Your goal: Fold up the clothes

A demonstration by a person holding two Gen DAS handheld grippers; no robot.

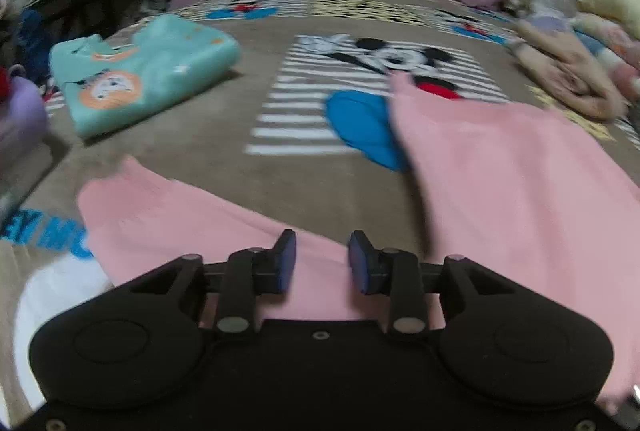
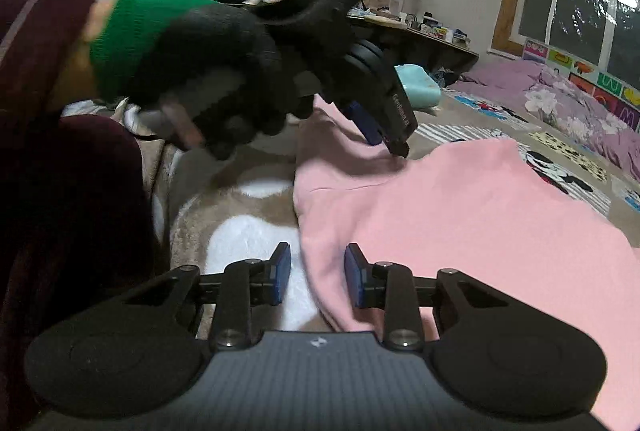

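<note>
Our left hand-held gripper (image 1: 322, 259) and right hand-held gripper (image 2: 317, 273) both gape empty over the pink fleece garment (image 2: 480, 215) on the bed (image 1: 224, 167).

Pink garment (image 2: 460, 215): soft matt cloth, looking fleecy. Blanket (image 1: 224, 167) under it: plush, short-piled fabric. Left tool (image 1: 322, 263): showing matt black plastic, blue rubbery pads (image 1: 287, 263). Knit glove (image 2: 208, 71) gripping above the garment.

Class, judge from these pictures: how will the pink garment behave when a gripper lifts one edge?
The pink garment likely droops, not stiff: it already lies in soft folds on the blanket. Probably light. It may drag rather than slide, since the blanket looks fuzzy.
</note>
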